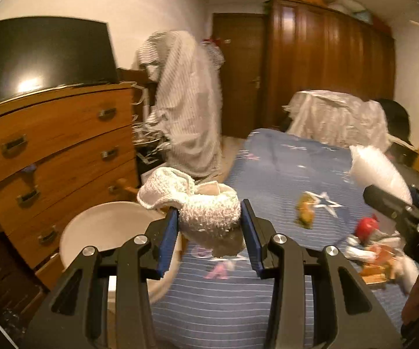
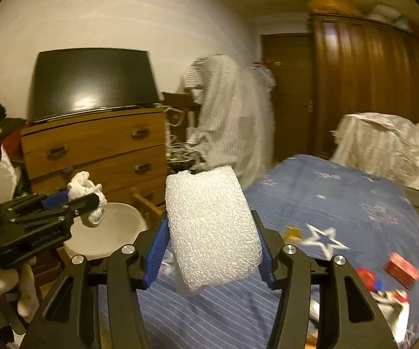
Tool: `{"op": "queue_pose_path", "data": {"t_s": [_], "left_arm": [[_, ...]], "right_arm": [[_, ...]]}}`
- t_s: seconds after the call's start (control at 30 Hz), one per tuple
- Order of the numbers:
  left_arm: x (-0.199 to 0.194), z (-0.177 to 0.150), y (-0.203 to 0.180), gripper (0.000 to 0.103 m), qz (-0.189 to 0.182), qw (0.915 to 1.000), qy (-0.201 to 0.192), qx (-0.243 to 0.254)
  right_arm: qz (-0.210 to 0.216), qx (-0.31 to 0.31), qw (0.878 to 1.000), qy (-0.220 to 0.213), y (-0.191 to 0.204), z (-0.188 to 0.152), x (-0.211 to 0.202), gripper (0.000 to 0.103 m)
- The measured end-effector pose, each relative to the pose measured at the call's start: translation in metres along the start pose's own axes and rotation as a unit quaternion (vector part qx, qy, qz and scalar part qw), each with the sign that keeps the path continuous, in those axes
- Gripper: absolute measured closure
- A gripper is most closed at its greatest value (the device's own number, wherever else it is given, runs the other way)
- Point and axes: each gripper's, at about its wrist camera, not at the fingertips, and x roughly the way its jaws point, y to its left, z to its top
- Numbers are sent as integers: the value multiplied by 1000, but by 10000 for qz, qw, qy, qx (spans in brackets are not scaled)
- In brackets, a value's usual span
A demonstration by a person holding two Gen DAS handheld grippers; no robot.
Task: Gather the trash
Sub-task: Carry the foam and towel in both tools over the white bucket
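My left gripper (image 1: 209, 212) is shut on a crumpled white wad of textured wrap (image 1: 209, 218), held just right of a round white bin (image 1: 107, 226). The right wrist view shows that gripper (image 2: 90, 200) with the wad (image 2: 93, 218) over the bin's rim (image 2: 113, 232). My right gripper (image 2: 210, 218) is shut on a thick white foam sheet (image 2: 212, 232) above the blue bed. From the left wrist view it (image 1: 375, 195) appears at the right edge with the foam (image 1: 378, 171). Loose litter lies on the bed: a yellow wrapper (image 1: 305, 209), a red round piece (image 1: 366, 226) and a red box (image 2: 401, 269).
A wooden dresser (image 1: 58, 139) with a dark screen (image 1: 46, 55) on top stands behind the bin. A striped cloth (image 1: 186, 101) hangs beside it. A white cloth heap (image 1: 337, 119) sits at the bed's far end. A dark wardrobe (image 1: 325, 67) and door (image 1: 238, 72) close the room.
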Motion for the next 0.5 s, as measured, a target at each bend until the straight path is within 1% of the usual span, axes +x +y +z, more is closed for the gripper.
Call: {"op": "queue_pose_path", "data": {"t_s": [0.13,0.27,0.37,0.43,0.47,0.5], "left_arm": [[8,8,46,63,292,9993,89,-193],[15,11,84,63,497,9979,239,-332],[27,12,107,63,552,9966,447,-424],[38,11,121,63,594,9954,594,-468],[44,10,129,63,602,9948,661,-493],[50,9,137,63,632,9938,748,-517]], "right_arm": [[420,-144,9987,243,40,28,50,48],[826,-243,9942,649,80,52,108,48],[1074,-331,9890,957,102,57,144,48],[1269,-348,9835,1239,119,63,176,48],[1331,-347,9816,1328,120,59,183,48],[1403,-371,9784,1475,130,62,199,48]]}}
